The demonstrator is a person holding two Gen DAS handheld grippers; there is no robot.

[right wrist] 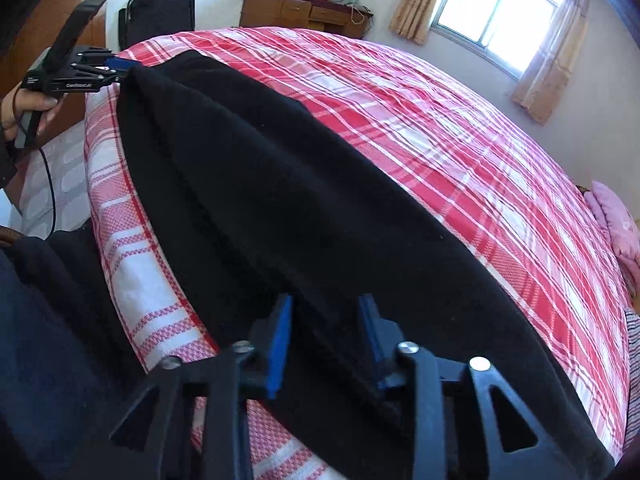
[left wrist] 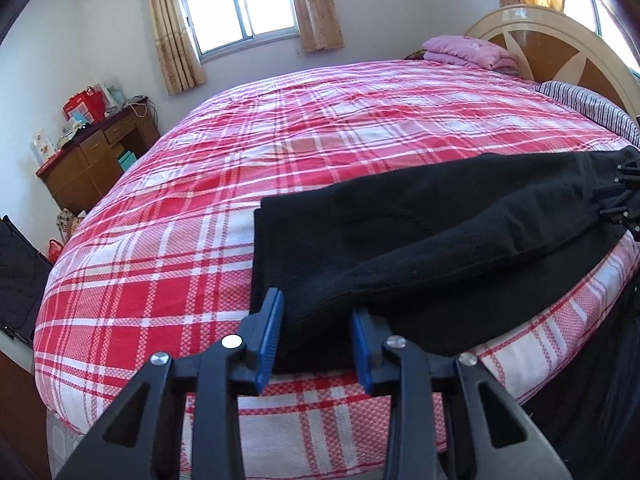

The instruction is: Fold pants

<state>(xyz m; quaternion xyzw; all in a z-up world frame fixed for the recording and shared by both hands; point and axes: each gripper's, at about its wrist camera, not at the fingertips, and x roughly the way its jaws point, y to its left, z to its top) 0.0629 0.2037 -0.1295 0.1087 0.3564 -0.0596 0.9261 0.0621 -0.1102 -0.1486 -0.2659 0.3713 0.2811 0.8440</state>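
Note:
Black pants (left wrist: 400, 232) lie folded lengthwise along the near edge of the red-and-white plaid bed (left wrist: 240, 160). My left gripper (left wrist: 316, 308) is at one end of them, blue pads closed on the bunched fabric that fills the gap. In the right wrist view the pants (right wrist: 280, 168) run from my right gripper (right wrist: 326, 304), whose pads pinch a ridge of the cloth, up to the left gripper (right wrist: 120, 62) at the far end. The right gripper (left wrist: 624, 196) also shows at the left wrist view's right edge, on the pants.
A wooden desk (left wrist: 92, 156) with boxes stands by the far wall under a curtained window. A pink folded blanket (left wrist: 468, 50) and a striped pillow (left wrist: 592, 108) lie by the headboard (left wrist: 560, 52). A hand (right wrist: 20, 108) holds the left gripper's handle.

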